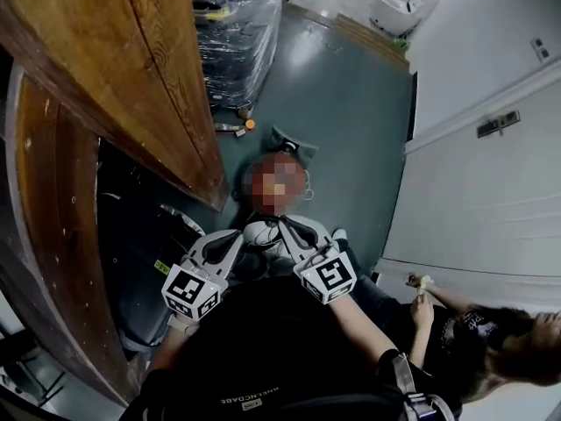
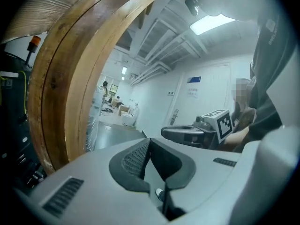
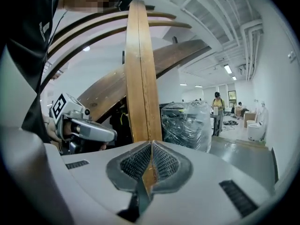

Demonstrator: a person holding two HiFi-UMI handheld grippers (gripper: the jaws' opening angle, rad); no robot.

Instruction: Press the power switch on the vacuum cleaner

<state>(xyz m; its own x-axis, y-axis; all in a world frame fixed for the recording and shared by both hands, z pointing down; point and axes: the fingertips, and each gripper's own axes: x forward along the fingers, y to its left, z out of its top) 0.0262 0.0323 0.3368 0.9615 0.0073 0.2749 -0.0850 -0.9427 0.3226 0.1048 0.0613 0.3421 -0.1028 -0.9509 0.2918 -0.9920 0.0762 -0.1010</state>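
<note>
Vacuum cleaner (image 1: 292, 145), as far as you can make it out, is the dark rounded body on the green floor (image 1: 359, 95), at 12 o'clock from your two grippers and just beyond their tips. A mosaic patch covers most of it, and its power switch cannot be picked out.

Your left gripper (image 1: 233, 236) (image 2: 149, 142) has its jaws drawn together with nothing between the pads. Your right gripper (image 1: 287, 224) (image 3: 151, 145) is likewise closed to a thin slit and holds nothing. Both hang above the floor side by side, apart from the dark body.

A big curved wooden piece (image 1: 166, 86) fills your 10 o'clock. A plastic-wrapped load (image 1: 235, 24) stands at 12 o'clock, farther off. Another person (image 1: 491, 336) sits at your 4 o'clock by the white wall (image 1: 491, 191).
</note>
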